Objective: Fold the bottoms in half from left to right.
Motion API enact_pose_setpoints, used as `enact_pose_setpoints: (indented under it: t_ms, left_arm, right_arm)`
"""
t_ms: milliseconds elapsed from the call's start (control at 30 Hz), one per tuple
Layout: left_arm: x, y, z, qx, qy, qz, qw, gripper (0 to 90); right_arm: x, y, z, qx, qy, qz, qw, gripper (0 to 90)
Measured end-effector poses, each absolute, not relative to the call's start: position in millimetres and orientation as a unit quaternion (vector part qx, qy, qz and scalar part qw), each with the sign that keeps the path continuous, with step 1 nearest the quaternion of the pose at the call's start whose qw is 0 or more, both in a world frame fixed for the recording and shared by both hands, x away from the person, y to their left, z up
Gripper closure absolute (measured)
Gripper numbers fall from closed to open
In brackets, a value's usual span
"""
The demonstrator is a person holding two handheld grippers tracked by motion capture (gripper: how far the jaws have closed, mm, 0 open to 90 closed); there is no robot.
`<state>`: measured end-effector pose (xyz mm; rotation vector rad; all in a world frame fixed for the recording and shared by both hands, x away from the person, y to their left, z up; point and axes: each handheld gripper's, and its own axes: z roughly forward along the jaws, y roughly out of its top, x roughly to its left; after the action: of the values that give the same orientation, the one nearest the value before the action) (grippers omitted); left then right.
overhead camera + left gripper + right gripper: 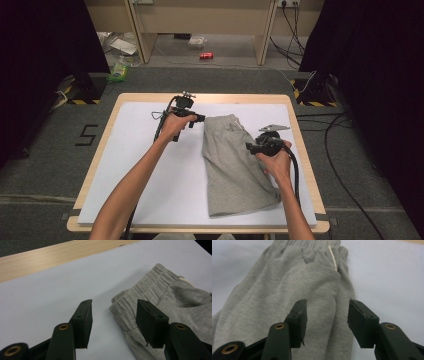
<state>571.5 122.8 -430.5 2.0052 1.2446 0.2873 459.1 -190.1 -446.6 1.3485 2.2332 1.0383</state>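
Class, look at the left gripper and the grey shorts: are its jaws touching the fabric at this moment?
Cannot tell. In the left gripper view the left gripper stands open astride the waistband corner of the grey shorts; one jaw overlaps the fabric, yet neither contact nor gap shows plainly.

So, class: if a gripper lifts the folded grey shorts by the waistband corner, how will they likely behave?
The grey shorts would probably droop and unfold, since the soft knit already lies in creases. They look light for their size. The ribbed waistband should give the fingers a fair, non-slippery hold.
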Motion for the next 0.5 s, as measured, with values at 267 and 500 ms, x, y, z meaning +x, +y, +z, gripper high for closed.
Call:
enact_pose_setpoints:
  t_ms: [267, 500]
  left_arm:
    - [570.3, 122.8, -437.7, 0.785, 0.486, 0.111, 0.369, 46.7]
    - [569.1, 121.6, -437.7, 0.785, 0.484, 0.110, 0.371, 46.5]
  right_arm:
    - [480.3, -183.9, -466.2, 0.485, 0.785, 0.361, 0.133, 45.6]
    - [483.4, -182.1, -468.6, 0.472, 0.794, 0.359, 0.133, 82.5]
